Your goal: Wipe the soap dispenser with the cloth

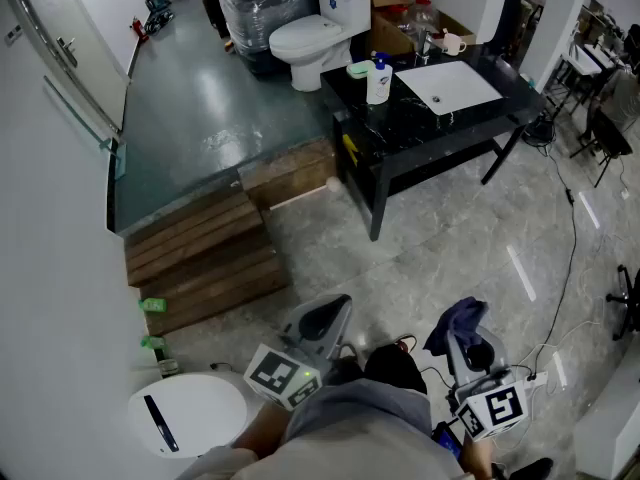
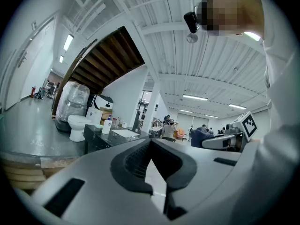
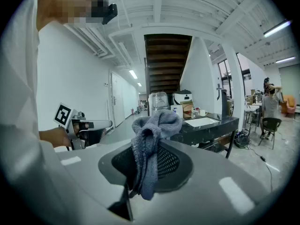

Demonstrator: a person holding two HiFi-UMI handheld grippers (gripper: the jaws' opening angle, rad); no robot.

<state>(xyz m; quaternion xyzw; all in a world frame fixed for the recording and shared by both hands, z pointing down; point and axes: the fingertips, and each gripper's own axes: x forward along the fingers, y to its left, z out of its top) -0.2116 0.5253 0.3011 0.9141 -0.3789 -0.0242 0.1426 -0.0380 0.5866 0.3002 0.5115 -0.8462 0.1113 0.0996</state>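
The soap dispenser, a white bottle with a blue pump, stands on the black table far ahead, beside a white sink basin. It also shows small in the left gripper view, as the dispenser. Both grippers are held low, close to the person and far from the table. My right gripper is shut on a dark grey-blue cloth, which bunches above the jaws and hangs down between them; the cloth shows in the head view too. My left gripper is shut with nothing in it, jaws meeting in the left gripper view.
A white toilet and a wrapped bundle stand behind the table. A raised green floor with wooden steps lies to the left. A mug and a green dish sit on the table. A cable trails across the floor on the right.
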